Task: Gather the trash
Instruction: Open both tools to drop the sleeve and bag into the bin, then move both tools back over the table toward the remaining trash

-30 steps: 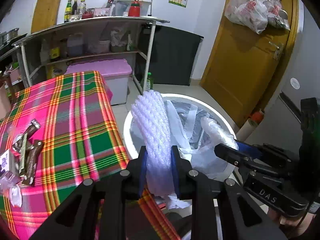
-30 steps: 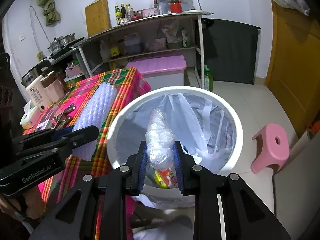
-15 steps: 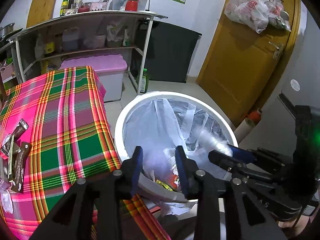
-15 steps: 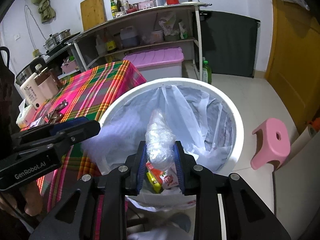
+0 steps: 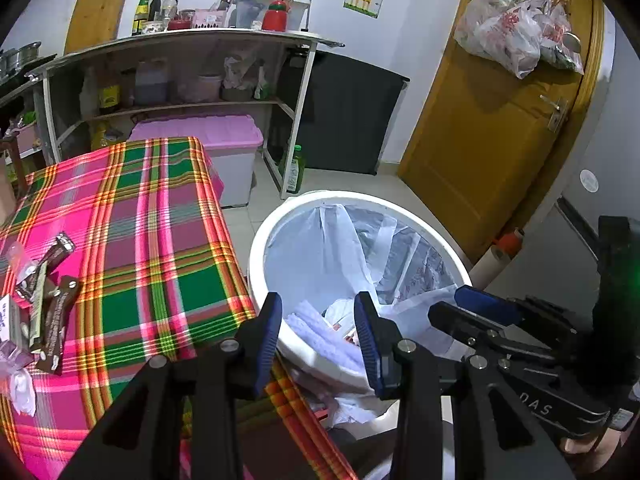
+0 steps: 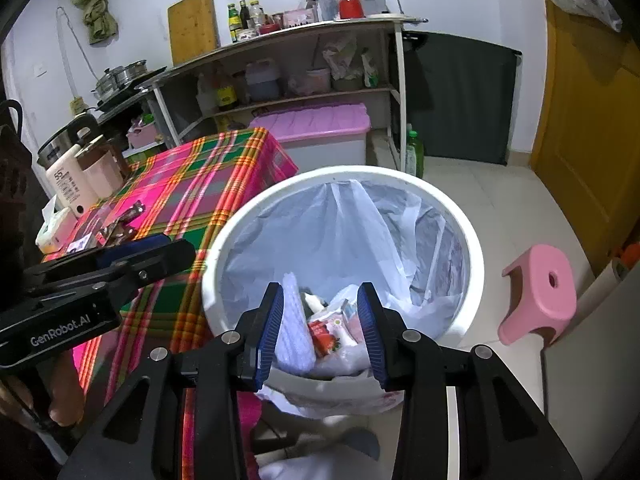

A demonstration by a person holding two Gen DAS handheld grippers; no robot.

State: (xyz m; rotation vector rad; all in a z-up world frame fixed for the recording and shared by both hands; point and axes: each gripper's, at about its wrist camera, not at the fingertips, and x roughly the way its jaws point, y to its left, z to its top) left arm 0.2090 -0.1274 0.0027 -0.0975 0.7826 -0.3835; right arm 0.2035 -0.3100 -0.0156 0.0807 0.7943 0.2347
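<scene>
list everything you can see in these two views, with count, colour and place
bin: 1, white with a pale liner, on the floor beside the table
trash: several pieces, white foam sheet, clear plastic and a red-printed pack, inside the bin
tablecloth: 1, pink and green plaid, over the table
wrappers: a few, brown, on the cloth's near left part
stool: 1, pink, on the floor right of the bin
storage box: 1, pink lid, under the shelf
shelf unit: 1, white frame, at the back wall, bottles on top
door: 1, yellow-brown, bags hung on it
left gripper: black with blue pads, open above the bin, nothing between
right gripper: black with blue pads, open above the bin, nothing between
</scene>
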